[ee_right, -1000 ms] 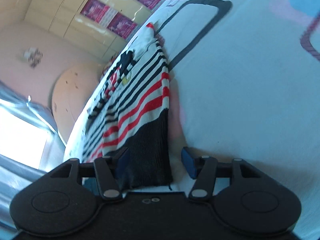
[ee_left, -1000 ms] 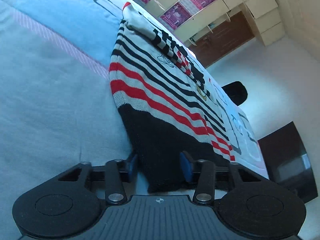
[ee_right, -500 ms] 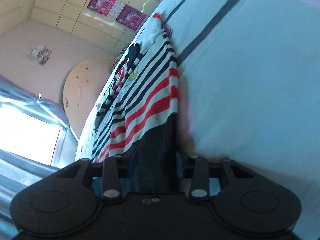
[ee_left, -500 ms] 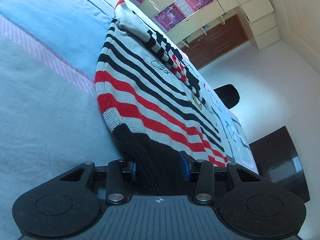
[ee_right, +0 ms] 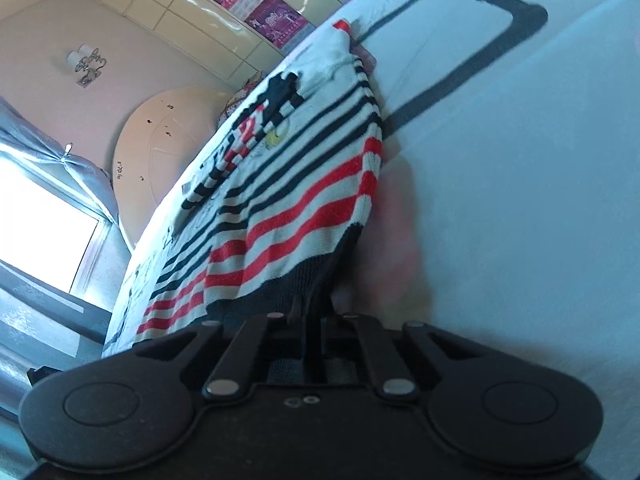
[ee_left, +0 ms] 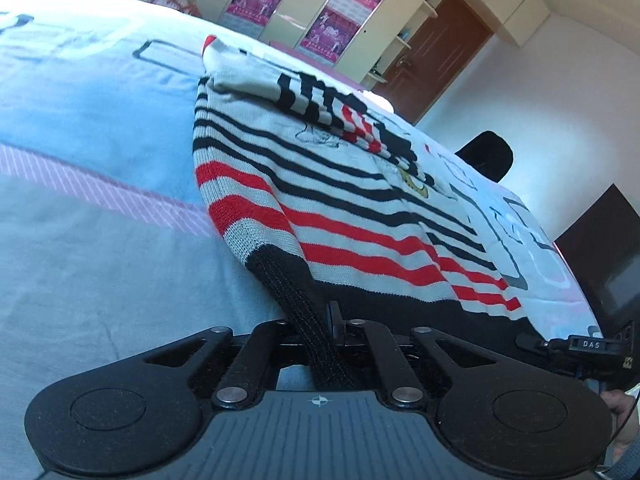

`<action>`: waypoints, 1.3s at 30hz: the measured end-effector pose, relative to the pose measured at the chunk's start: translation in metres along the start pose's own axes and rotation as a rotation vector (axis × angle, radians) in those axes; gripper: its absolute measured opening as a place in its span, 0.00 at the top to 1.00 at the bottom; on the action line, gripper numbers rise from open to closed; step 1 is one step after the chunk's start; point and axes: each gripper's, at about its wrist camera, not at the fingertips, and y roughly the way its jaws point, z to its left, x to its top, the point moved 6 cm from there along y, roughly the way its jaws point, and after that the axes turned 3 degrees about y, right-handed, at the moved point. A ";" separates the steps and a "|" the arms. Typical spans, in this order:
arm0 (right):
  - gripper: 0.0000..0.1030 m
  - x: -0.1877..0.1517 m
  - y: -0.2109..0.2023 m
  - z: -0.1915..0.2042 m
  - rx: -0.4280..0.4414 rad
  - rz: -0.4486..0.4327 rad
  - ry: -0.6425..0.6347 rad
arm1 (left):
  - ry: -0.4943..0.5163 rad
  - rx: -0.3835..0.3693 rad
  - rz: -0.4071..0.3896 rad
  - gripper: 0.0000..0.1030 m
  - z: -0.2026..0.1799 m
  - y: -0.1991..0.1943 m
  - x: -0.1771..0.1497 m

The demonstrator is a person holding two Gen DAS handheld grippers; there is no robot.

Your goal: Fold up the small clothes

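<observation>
Left tongs (ee_left: 320, 344) clamped on near black ribbed hem of red, black and grey striped knit sweater (ee_left: 340, 208); right tongs (ee_right: 316, 340) likewise. Sweater spread on pale blue bed (ee_left: 80, 260), sleeves folded across. Hem gripped, lengthwise fold apparently not yet made.

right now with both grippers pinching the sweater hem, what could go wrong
1. The left gripper grips only a bunched ridge of the black hem, so it might slip out on lifting.
2. The folded sleeve lies loose on the striped sweater; a quick lift could undo it.
3. The right gripper holds a similarly narrow bite, risking an uneven fold.
</observation>
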 end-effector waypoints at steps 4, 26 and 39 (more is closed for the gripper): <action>0.94 0.011 -0.012 0.014 0.035 -0.034 -0.033 | 0.009 0.000 -0.031 0.97 0.003 -0.014 0.006; 0.94 0.029 -0.012 0.015 0.006 -0.074 -0.047 | -0.126 -0.077 -0.177 0.97 0.023 -0.029 0.013; 0.94 0.164 0.029 0.091 0.058 -0.153 -0.243 | -0.133 -0.111 -0.284 0.97 0.019 0.004 0.153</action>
